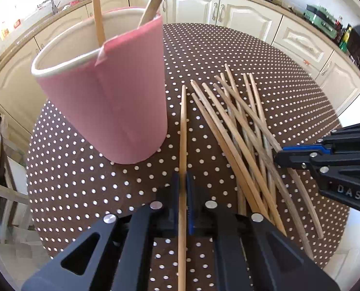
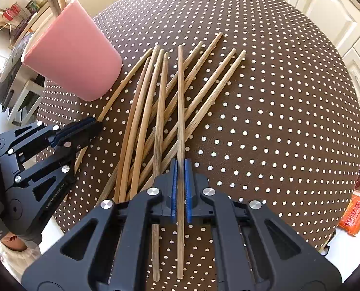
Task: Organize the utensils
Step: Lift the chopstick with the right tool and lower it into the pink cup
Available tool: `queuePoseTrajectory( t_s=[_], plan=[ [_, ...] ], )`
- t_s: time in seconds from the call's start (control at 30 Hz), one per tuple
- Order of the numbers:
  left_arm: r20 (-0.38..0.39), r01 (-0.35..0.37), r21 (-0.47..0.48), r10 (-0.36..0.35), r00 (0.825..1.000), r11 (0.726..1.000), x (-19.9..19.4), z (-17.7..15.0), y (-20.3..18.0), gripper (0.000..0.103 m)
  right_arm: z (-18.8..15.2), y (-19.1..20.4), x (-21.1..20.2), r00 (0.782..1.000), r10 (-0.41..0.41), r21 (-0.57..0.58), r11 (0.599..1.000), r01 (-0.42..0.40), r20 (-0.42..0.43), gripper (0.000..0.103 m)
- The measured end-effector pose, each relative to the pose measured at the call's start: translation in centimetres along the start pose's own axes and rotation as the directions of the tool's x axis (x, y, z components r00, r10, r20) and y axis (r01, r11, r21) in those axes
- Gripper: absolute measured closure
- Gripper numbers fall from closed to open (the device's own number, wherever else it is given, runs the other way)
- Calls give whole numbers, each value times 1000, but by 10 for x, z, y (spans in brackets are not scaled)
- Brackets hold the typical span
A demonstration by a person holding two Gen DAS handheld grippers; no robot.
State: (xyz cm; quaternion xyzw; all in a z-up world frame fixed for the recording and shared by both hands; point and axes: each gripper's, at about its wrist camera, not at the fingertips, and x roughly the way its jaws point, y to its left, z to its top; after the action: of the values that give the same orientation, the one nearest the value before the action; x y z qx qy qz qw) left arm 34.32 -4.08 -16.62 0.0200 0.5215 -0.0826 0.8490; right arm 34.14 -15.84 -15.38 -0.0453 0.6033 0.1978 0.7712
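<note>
Blue-padded jaws of the left gripper [image 1: 182, 179] are clamped on a single wooden chopstick [image 1: 182, 131], which runs from the pads toward twelve o'clock across the brown polka-dot tablecloth [image 1: 83, 169]; that stick lies apart from the others, just right of the pink cup [image 1: 112, 101]. At ten o'clock from this gripper the cup stands on the cloth with two wooden utensil handles [image 1: 98, 12] rising out of it. At two o'clock lies the loose pile of chopsticks [image 1: 247, 131], crossed over one another. The right gripper [image 2: 180, 167] is likewise pinched shut on one chopstick from the pile [image 2: 180, 101], a straight stick pointing to twelve o'clock over the crossed heap; whether it is lifted clear of the sticks beneath is hard to tell. Cream kitchen cabinets [image 1: 247, 12] ring the table.
</note>
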Motion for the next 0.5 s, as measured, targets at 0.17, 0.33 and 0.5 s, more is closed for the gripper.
queuePoseTrajectory(
  t_s=[0.17,0.33,0.5],
  plan=[
    [61,58,-11,-57,997,998,-8,-11,0,97,-13,-8,-26,993,46,24,999,-48,107,97],
    [168,107,2,-106,980,994,-32,-16,-10,97,-28,-12,-56,966,88,17,995,-94,244,97],
    [293,136,28,-138,946,990,-63,-21,-21,97,-42,-15,-83,924,112,20,992,-128,366,97]
  ],
)
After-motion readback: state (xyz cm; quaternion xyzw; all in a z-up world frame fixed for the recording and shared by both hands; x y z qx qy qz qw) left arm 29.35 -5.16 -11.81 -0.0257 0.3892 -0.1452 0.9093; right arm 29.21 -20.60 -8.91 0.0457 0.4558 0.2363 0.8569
